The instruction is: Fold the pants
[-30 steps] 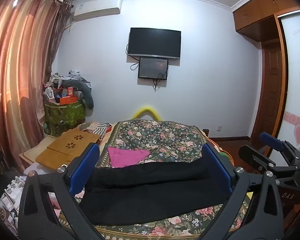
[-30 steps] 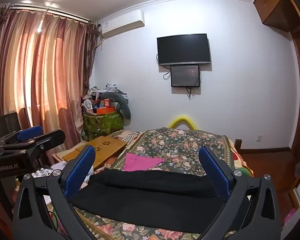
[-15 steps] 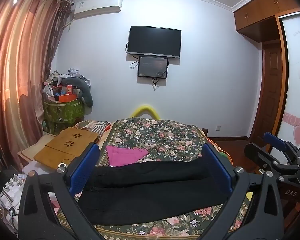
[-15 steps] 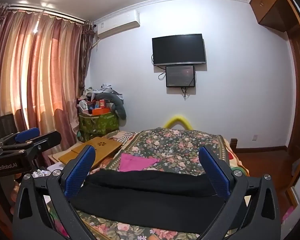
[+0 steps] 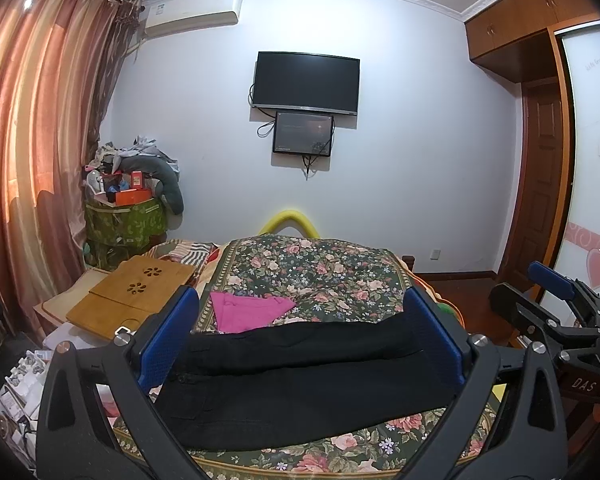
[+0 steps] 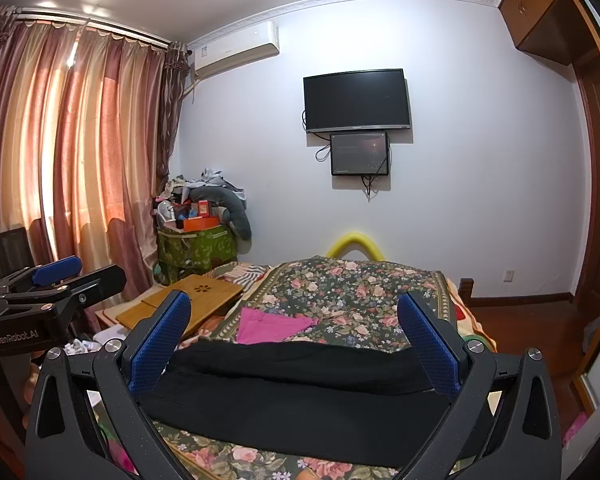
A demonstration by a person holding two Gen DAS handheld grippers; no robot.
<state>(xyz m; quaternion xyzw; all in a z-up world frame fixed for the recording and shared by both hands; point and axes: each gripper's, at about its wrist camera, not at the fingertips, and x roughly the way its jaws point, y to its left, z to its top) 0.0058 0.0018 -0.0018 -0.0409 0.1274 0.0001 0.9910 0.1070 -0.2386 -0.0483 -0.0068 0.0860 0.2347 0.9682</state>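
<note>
Both tongs, left tongs (image 5: 300,336) and right tongs (image 6: 294,334), hover spread wide and empty above the black pants (image 5: 300,384) laid flat across the bed (image 5: 312,268), looks ready for folding.

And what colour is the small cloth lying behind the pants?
Bright pink cloth, clearest in the left wrist view, beyond the black pants.

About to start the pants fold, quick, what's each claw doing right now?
Left claw: open, holding nothing, above the black pants.
Right claw: open, holding nothing, above the same pants.
</note>
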